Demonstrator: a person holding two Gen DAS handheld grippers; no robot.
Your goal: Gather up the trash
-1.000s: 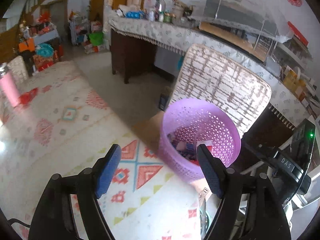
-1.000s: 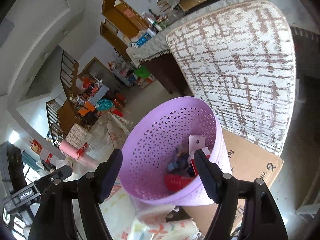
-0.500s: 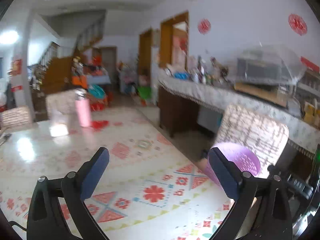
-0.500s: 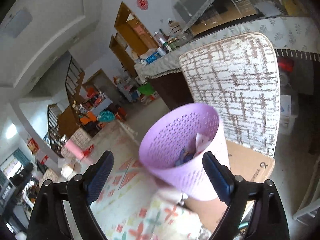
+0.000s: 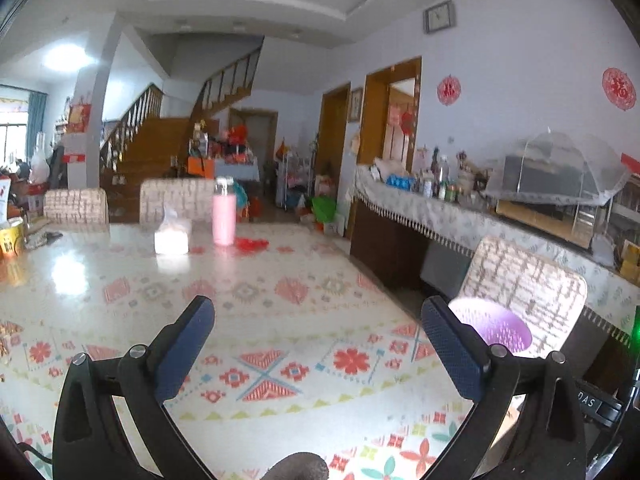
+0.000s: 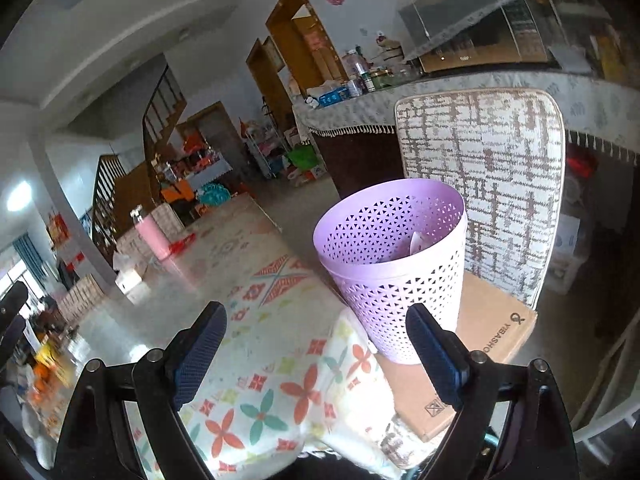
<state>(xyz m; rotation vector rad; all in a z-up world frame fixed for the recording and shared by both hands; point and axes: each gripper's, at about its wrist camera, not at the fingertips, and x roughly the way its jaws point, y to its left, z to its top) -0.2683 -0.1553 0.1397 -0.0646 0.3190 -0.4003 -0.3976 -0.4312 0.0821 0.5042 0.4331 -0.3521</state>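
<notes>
Both tools spread, holding nothing: left tool (image 5: 316, 340), right tool (image 6: 316, 336). Perforated lilac plastic basket (image 6: 394, 268) sits on cardboard box (image 6: 480, 344).

My left gripper (image 5: 316, 344) is held out level, looking forward along its two fingers, and the jaws stand wide apart with nothing between them. Its blue pads (image 5: 186, 354) face each other across the gap, the black finger arms spreading out from the bottom of the left wrist view. My right gripper (image 6: 316, 354) is likewise spread wide and holds nothing, its blue pads (image 6: 434, 354) angled inward, and it is tipped a little downward. Neither gripper touches anything that I can see.
</notes>
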